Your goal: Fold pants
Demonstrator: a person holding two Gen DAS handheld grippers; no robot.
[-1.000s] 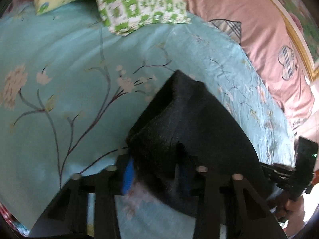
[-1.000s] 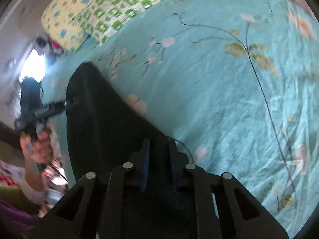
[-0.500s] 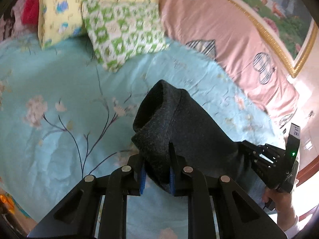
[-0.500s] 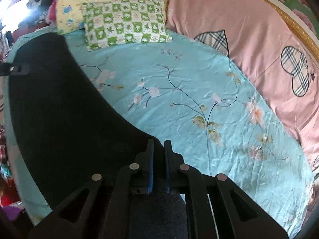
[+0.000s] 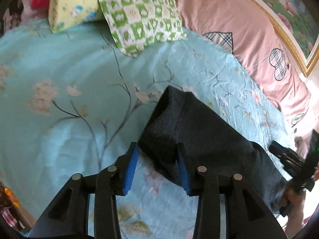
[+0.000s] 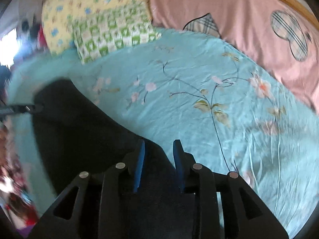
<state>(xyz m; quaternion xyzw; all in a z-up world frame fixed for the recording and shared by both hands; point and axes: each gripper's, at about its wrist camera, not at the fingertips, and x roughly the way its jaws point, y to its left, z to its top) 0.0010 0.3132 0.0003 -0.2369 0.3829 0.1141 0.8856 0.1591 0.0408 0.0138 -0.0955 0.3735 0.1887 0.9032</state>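
The dark pants (image 5: 201, 135) lie folded on the turquoise flowered bedsheet (image 5: 83, 79). In the left wrist view my left gripper (image 5: 157, 155) is open, its blue pads on either side of the near corner of the fold, not clamping it. In the right wrist view my right gripper (image 6: 158, 155) is open over the pants (image 6: 79, 131), the cloth lying loose between and under its pads. The left gripper's tip (image 6: 30, 107) shows at the pants' far left edge. The right gripper (image 5: 291, 159) shows at the far right of the left wrist view.
A green checked pillow (image 5: 139, 18) and a yellow pillow (image 5: 71, 4) lie at the head of the bed. A pink quilt with plaid hearts (image 5: 249, 39) runs along the right side. A gold-framed picture (image 5: 289, 18) hangs behind it. Clutter (image 6: 16, 199) sits beyond the bed's left edge.
Both grippers have opened and let go of the pants. The pants have dropped from being held up to lying on the sheet.
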